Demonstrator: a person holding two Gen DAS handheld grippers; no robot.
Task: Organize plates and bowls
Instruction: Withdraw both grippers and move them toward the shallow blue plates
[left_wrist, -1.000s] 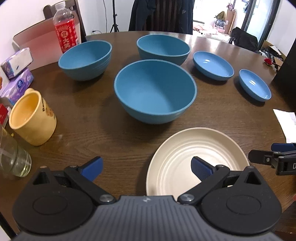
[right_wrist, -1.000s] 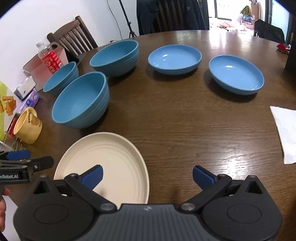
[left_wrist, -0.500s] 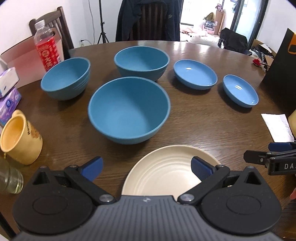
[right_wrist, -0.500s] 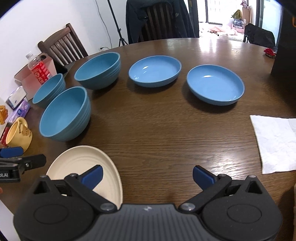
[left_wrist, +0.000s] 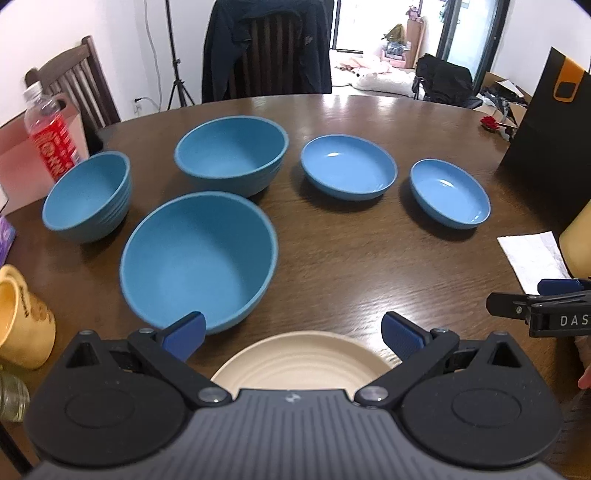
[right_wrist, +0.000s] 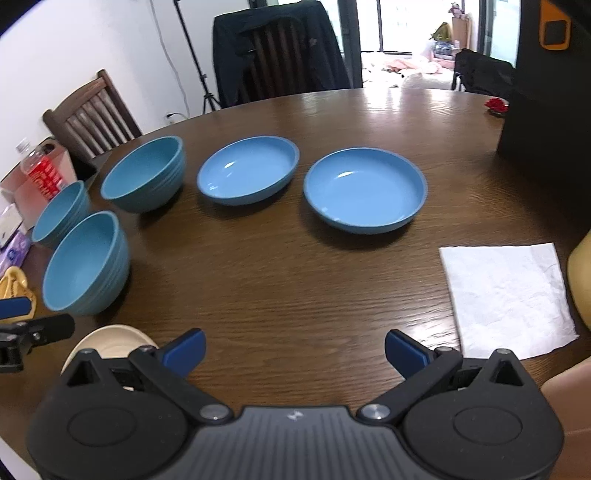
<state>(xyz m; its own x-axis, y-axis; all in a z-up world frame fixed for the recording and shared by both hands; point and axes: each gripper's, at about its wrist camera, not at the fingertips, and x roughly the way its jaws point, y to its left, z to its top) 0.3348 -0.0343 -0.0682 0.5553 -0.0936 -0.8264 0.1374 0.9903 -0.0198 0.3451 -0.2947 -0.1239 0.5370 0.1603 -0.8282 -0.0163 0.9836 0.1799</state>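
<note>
Three deep blue bowls stand on the round wooden table (left_wrist: 351, 266): a near one (left_wrist: 199, 258), a far one (left_wrist: 231, 155) and a left one (left_wrist: 88, 195). Two shallow blue plates (left_wrist: 349, 171) (left_wrist: 448, 195) lie to their right, also in the right wrist view (right_wrist: 247, 170) (right_wrist: 365, 190). A cream plate (left_wrist: 303, 365) lies at the near edge, just under my open left gripper (left_wrist: 293, 332). My right gripper (right_wrist: 293, 349) hangs open over bare wood, with the cream plate (right_wrist: 110, 339) at its left. Both hold nothing.
A yellow mug (left_wrist: 18, 317), a glass (left_wrist: 11, 395), a red-labelled bottle (left_wrist: 48, 136) and a pink box sit at the left. A white napkin (right_wrist: 506, 295) and a yellow object (right_wrist: 580, 277) lie right. A black bag (left_wrist: 554, 122) stands far right. Chairs ring the table.
Both grippers have drawn back and risen from the table. The cream plate has slid toward the bottom of both views, and more of the table and room shows.
</note>
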